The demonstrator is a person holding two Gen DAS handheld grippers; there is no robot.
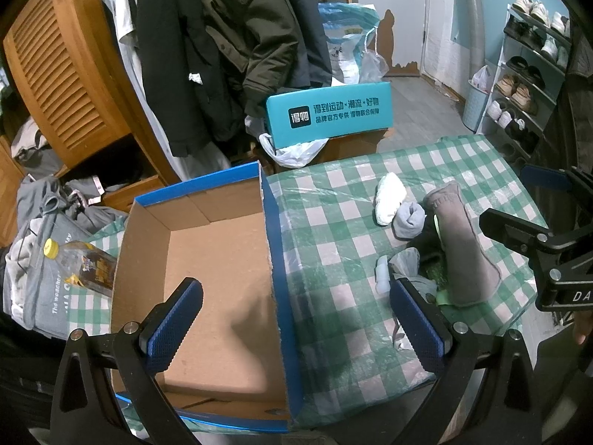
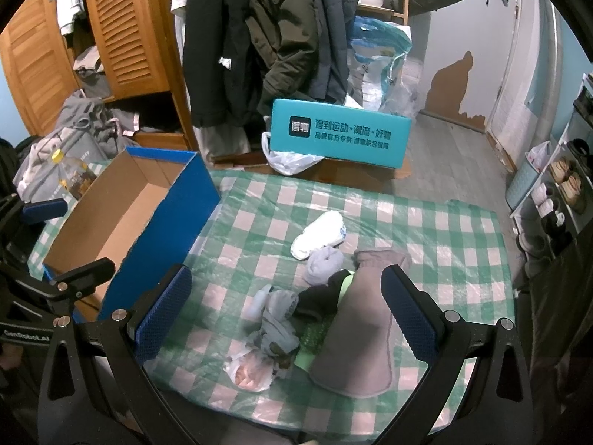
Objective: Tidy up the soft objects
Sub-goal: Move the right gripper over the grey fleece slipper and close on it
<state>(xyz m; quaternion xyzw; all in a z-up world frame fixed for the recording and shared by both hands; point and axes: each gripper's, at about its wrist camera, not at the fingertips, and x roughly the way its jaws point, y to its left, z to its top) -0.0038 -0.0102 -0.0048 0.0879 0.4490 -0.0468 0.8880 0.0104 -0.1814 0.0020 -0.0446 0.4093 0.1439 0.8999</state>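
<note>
An empty blue cardboard box [image 1: 281, 259] stands open on the left of the green checked table [image 1: 333, 193]; it also shows in the right wrist view [image 2: 174, 215]. A pile of soft things lies to its right: a white rolled sock [image 2: 318, 233], a grey-blue sock ball [image 2: 324, 263], a large brown-grey sock [image 2: 355, 330], a black and green sock [image 2: 322, 296], and pale grey patterned socks [image 2: 276, 319]. My left gripper [image 1: 294, 319] is open and empty over the box's right wall. My right gripper [image 2: 285, 315] is open and empty just above the pile.
A bottle with a yellow cap [image 1: 79, 263] lies left of the box beside grey clothes [image 1: 48, 215]. A teal box [image 1: 330, 111] sits beyond the table's far edge. Coats [image 1: 222, 44] hang behind it. A shoe rack [image 1: 526, 74] stands at the right.
</note>
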